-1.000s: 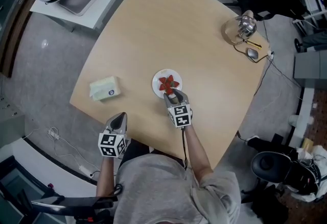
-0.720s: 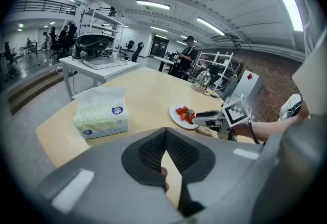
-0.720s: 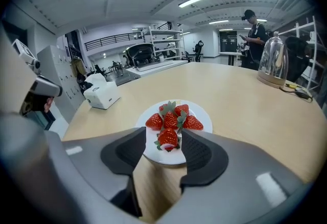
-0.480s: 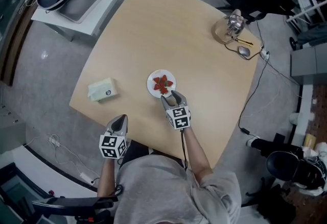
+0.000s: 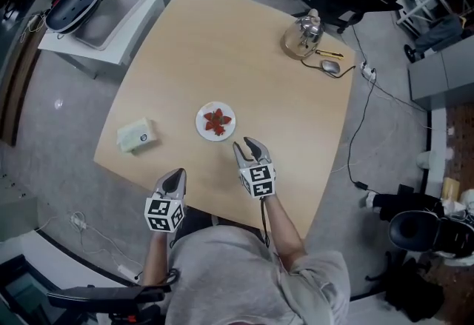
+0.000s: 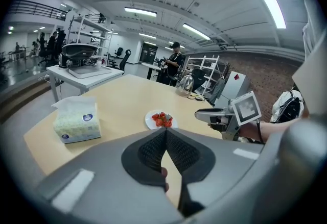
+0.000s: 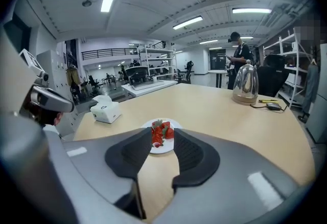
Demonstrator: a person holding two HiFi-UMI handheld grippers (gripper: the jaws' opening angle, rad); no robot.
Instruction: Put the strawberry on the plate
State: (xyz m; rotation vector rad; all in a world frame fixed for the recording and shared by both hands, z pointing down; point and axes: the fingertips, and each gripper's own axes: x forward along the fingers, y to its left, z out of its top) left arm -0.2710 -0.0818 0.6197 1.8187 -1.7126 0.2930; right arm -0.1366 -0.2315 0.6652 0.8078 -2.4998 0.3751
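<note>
Red strawberries [image 5: 216,122] lie on a small white plate [image 5: 204,129] near the middle of the wooden table [image 5: 244,57]; they also show in the right gripper view as strawberries [image 7: 162,132] on the plate [image 7: 162,148], ahead of the jaws. My right gripper [image 5: 246,145] hovers just right of and nearer than the plate, apart from it. Its jaws stand apart and are closing, with nothing between them. My left gripper [image 5: 174,177] is at the table's near edge, jaws shut and empty. In the left gripper view the plate [image 6: 149,121] lies ahead.
A tissue box [image 5: 135,135] sits left of the plate. A metal kettle [image 5: 302,33], a pen and a mouse [image 5: 330,66] are at the table's far right corner. A white side table [image 5: 111,9] with a tray stands at far left. Cables run on the floor.
My right gripper has drawn back from the plate toward me and right, leaving the strawberries on it. The head view has shifted. The left gripper stays put.
</note>
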